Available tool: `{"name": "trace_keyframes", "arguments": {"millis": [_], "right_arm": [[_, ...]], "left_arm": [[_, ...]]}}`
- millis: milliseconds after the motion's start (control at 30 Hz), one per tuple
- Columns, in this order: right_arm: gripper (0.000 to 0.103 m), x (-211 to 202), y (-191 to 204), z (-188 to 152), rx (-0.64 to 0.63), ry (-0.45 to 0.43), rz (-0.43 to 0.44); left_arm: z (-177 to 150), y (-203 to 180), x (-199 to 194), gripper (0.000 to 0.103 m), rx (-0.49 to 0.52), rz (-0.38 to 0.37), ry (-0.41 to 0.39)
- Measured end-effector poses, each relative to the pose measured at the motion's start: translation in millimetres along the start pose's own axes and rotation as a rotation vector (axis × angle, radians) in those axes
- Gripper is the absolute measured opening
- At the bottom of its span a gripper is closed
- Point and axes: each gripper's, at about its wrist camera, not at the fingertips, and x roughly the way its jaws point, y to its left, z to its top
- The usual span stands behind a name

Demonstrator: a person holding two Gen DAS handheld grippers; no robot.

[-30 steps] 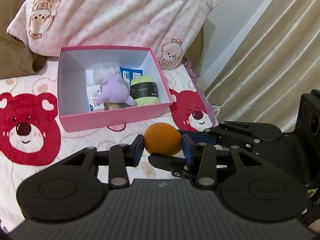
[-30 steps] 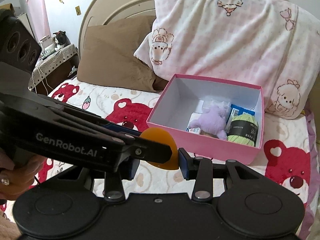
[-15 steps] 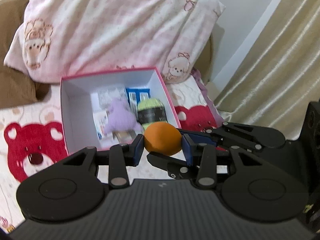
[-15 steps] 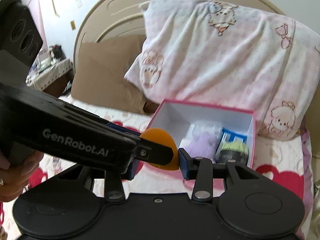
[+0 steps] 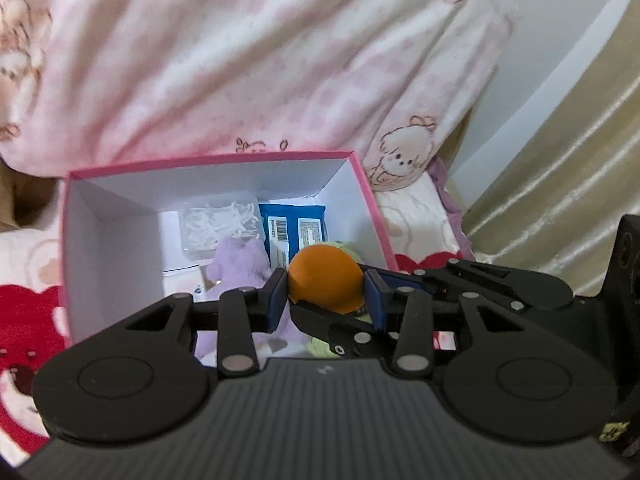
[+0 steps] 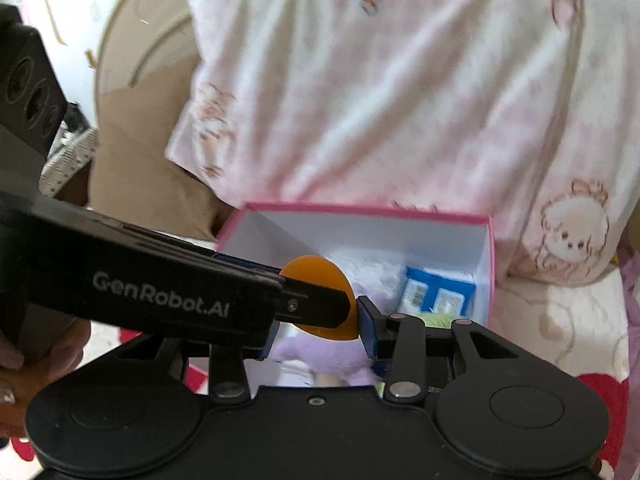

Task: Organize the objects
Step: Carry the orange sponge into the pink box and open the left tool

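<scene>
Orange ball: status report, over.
Both grippers, left and right, shut on orange ball. Ball above pink box. Purple plush underneath.

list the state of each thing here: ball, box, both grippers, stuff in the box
orange ball: clamped between both grippers, held over the box
left gripper: shut on the ball
right gripper: shut on the ball
pink box: open, no lid on
purple plush: lying in the box
blue packet: lying flat in the box

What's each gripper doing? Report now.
Left gripper: closed on the orange ball, over the pink box.
Right gripper: closed on the same ball.
</scene>
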Motion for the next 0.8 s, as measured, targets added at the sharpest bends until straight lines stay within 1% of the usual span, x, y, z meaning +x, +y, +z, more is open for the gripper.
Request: {"name": "trace_keyframes", "arguments": {"millis": [133, 200, 300, 400, 500, 533, 600, 667, 733, 767, 800], "right_arm": [[0.046, 29.8, -17.6, 0.2, 0.044, 0.031, -0.026], [0.046, 43.0, -26.4, 1.7, 0.071, 0.029, -0.033], [0.046, 56.9, -34.3, 3.1, 0.076, 0.025, -0.04], [0.046, 70.5, -42.4, 4.7, 0.09, 0.04, -0.041], [0.047, 79.8, -43.9, 6.3, 0.066, 0.058, -0.062], [0.048, 82.7, -43.7, 6.1, 0.048, 0.062, -0.069], [0.049, 83.0, -40.1, 4.5, -0.003, 0.057, -0.096], [0.06, 77.5, -38.3, 2.9, -0.029, 0.045, -0.124], [0.065, 68.8, -40.0, 2.2, -0.007, 0.03, -0.124], [0.066, 62.4, -40.4, 1.3, 0.006, 0.02, -0.123], [0.066, 55.7, -40.0, 0.2, 0.012, 0.012, -0.122]], "left_arm": [[8.5, 10.1, 35.8, 0.041, -0.011, 0.013, 0.01], [10.7, 16.7, 46.7, 0.041, -0.032, 0.013, 0.006], [15.5, 25.0, 62.9, 0.041, -0.043, 0.01, 0.006], [18.3, 33.0, 78.0, 0.041, -0.068, 0.01, 0.007], [17.9, 38.7, 88.5, 0.042, -0.094, 0.012, 0.004], [17.1, 39.2, 90.2, 0.045, -0.095, 0.021, 0.0], [16.3, 37.3, 92.9, 0.052, -0.083, 0.065, 0.002], [14.8, 33.4, 91.3, 0.064, -0.061, 0.12, -0.008], [13.6, 27.3, 84.1, 0.068, -0.027, 0.169, -0.016], [13.2, 23.9, 79.2, 0.072, -0.009, 0.19, -0.023], [12.6, 20.3, 73.5, 0.073, 0.006, 0.212, -0.035]]}}
